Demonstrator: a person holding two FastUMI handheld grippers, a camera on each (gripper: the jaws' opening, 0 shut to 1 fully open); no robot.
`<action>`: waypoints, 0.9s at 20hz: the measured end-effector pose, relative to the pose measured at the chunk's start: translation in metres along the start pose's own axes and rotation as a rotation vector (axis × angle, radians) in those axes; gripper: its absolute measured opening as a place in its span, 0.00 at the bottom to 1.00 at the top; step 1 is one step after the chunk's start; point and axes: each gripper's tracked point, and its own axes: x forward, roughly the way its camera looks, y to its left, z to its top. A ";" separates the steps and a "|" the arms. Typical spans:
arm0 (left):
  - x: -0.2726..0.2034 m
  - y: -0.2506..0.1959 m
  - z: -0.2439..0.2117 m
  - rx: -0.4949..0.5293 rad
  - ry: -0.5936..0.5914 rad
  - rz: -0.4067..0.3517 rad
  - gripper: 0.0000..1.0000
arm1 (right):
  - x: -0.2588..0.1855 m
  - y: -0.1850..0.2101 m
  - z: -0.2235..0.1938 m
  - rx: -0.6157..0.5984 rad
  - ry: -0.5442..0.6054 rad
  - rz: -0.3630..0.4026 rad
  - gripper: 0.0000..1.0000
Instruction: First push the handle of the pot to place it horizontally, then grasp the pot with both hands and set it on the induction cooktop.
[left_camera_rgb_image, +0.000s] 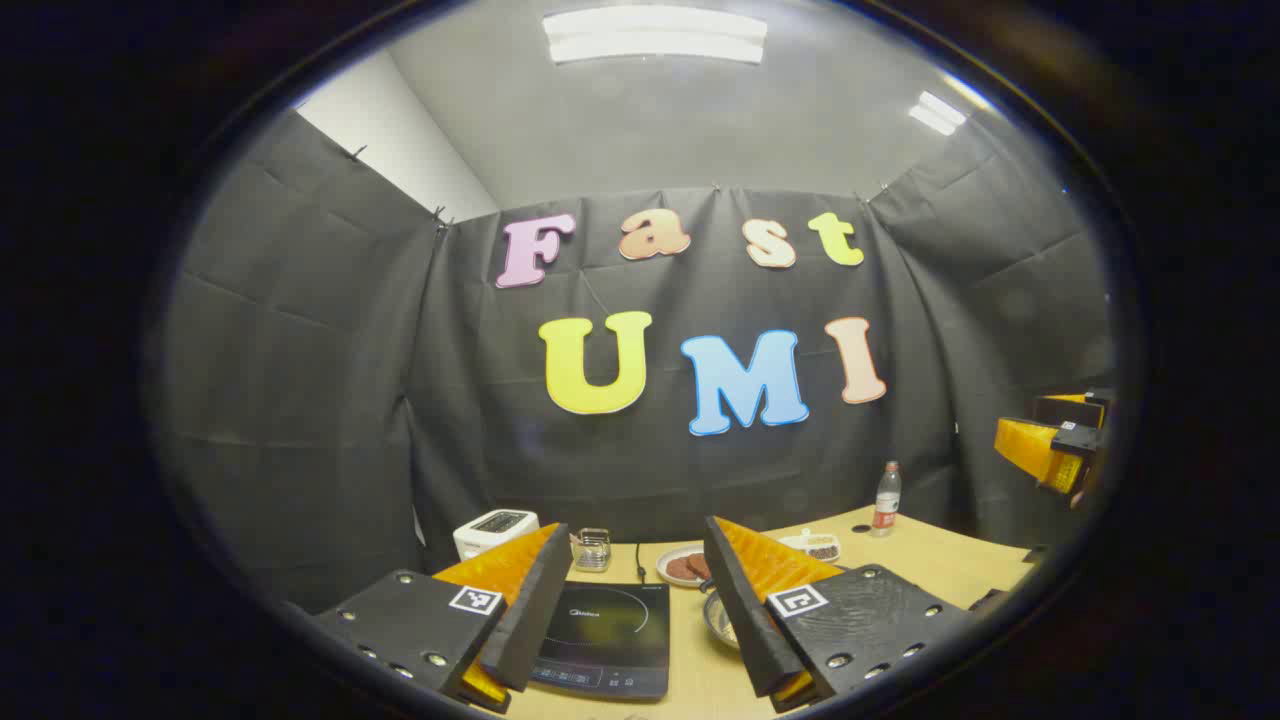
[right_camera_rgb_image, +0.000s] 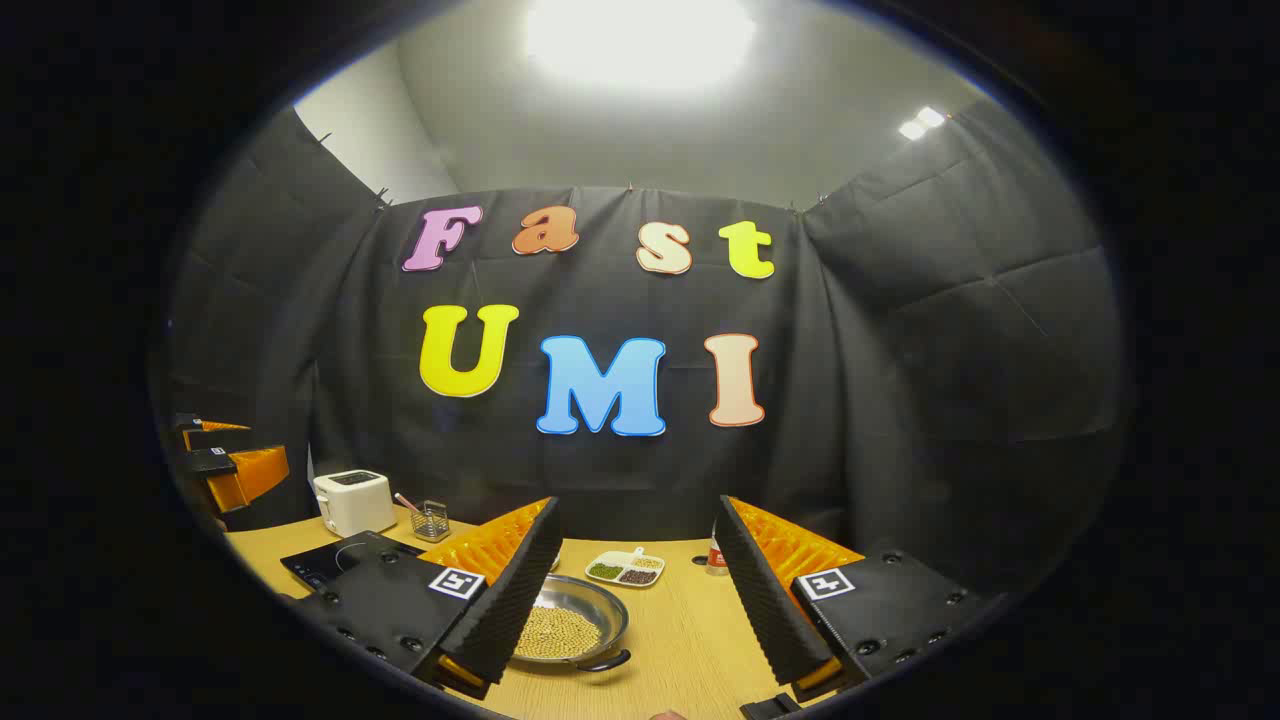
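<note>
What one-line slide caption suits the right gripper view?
Open right claw hovers above a pot of beans on the wooden table, induction cooktop nearby.

A white toaster (right_camera_rgb_image: 352, 502) stands at the back of the wooden bench (right_camera_rgb_image: 690, 640). Near it is a small wire basket (right_camera_rgb_image: 430, 520). A bottle (left_camera_rgb_image: 886, 498) stands far off. A plate of brown cookies (left_camera_rgb_image: 683, 566) and a split dish of beans (right_camera_rgb_image: 626, 568) sit in the middle.
</note>
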 end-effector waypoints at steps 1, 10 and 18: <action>0.002 -0.001 0.000 -0.003 0.001 0.003 0.77 | 0.001 -0.001 0.001 -0.002 0.000 -0.002 0.98; 0.006 0.005 0.000 -0.012 0.004 0.025 0.77 | 0.007 0.002 -0.003 0.002 0.007 0.012 0.98; 0.002 0.007 0.004 -0.010 -0.007 0.024 0.77 | 0.008 0.004 -0.004 -0.004 0.014 0.010 0.98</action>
